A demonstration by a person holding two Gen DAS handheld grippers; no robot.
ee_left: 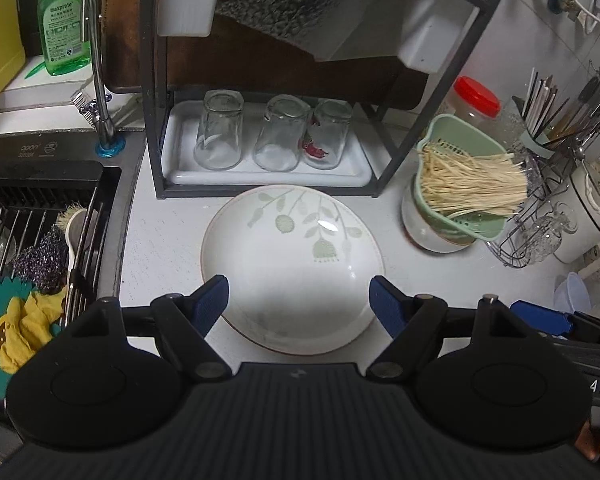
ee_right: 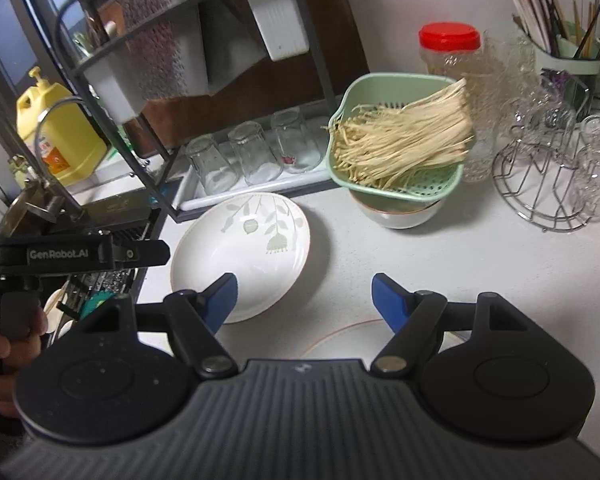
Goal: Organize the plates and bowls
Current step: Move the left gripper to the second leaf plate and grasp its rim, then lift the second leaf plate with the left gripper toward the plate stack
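Note:
A white plate with a green leaf pattern lies flat on the white counter in front of the dish rack. My left gripper hovers above its near half, open, the blue fingers spread about as wide as the plate and nothing between them. My right gripper is open over bare counter just right of that plate. A second plate's brown-rimmed edge shows beneath it, mostly hidden by the gripper body. A white bowl stands under a green colander of noodles.
A black-framed dish rack holds three upturned glasses on a white tray. The sink with scrubbers lies left. A red-lidded jar, a wire stand with glasses and a chopstick holder crowd the right. A hand grips the left tool.

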